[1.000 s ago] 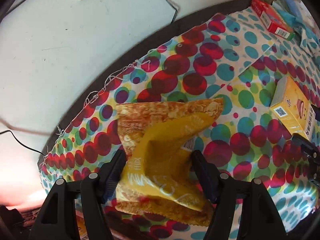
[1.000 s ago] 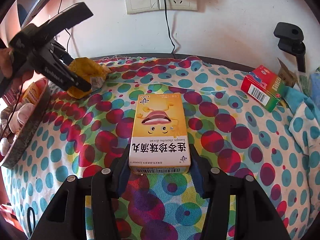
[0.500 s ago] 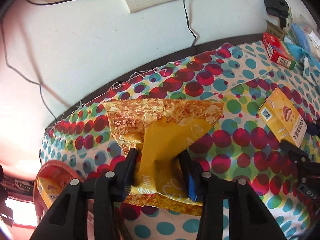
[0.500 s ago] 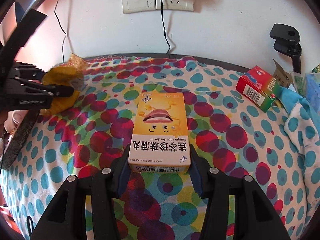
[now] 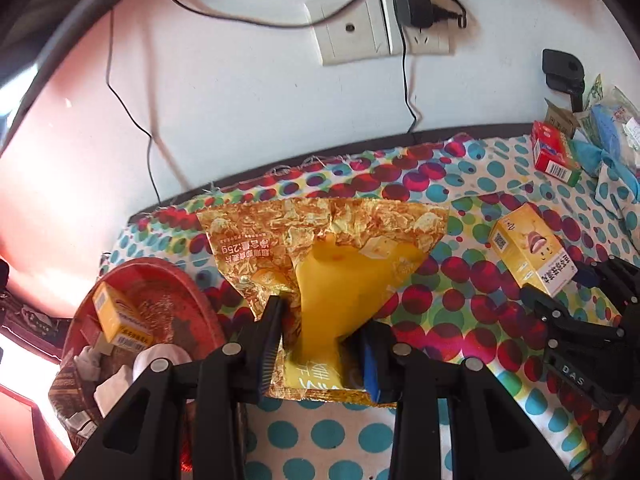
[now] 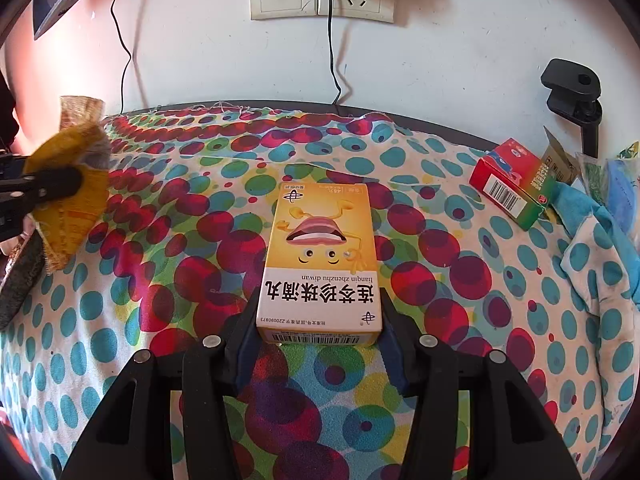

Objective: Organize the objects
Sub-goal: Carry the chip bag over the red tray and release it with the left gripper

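Snack bag (image 5: 344, 264), yellow and crinkled, hangs above the dotted cloth (image 5: 452, 312) on the table, with a red-green box (image 6: 514, 184) far right by the wall. Left of it, a red basket (image 5: 188, 284) holds a yellow box (image 5: 120, 314) and wrappers. The left gripper (image 5: 320, 344) has just been closing and its fingers now pinch the bag; the right gripper (image 6: 320, 332) clamps an orange box (image 6: 322, 262) lying on the cloth.

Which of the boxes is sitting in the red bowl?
The small yellow box leaning inside the red bowl. The bigger yellow box with the cartoon face and the red and green box both sit on the spotted cloth.
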`<state>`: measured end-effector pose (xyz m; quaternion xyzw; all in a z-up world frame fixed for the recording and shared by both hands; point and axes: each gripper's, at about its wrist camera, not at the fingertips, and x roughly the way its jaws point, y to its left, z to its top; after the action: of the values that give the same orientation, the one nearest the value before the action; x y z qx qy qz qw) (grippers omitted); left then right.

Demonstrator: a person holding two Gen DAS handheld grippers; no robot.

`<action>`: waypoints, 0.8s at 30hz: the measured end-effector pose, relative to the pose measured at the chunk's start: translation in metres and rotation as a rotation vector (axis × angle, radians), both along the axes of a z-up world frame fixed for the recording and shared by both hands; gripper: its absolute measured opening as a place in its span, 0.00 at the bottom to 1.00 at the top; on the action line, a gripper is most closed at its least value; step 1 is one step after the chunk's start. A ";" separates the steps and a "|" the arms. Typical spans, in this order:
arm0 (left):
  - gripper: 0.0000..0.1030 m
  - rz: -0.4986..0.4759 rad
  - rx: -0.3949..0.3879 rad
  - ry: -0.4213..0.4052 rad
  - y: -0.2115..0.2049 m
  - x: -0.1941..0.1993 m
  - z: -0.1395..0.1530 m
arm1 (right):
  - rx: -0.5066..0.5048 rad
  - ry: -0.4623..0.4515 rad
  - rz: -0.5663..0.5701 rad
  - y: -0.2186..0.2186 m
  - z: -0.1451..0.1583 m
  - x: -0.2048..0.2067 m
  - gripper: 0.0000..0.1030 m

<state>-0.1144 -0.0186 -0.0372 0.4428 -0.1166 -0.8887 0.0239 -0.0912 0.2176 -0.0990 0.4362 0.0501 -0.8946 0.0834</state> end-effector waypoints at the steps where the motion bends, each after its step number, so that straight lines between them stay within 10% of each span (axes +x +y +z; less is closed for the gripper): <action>1: 0.34 -0.002 -0.003 0.015 0.001 0.006 0.004 | 0.000 0.001 0.000 0.001 -0.001 0.000 0.48; 13: 0.34 -0.003 0.060 0.047 0.001 0.049 0.035 | 0.001 0.000 0.000 0.001 0.001 -0.002 0.48; 24: 0.34 0.174 0.040 0.140 -0.087 0.072 0.086 | 0.002 0.000 0.000 -0.001 0.001 -0.001 0.48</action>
<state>-0.0427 -0.1058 0.0492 0.3883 -0.0580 -0.9143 0.0999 -0.0926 0.2170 -0.0975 0.4363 0.0512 -0.8945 0.0830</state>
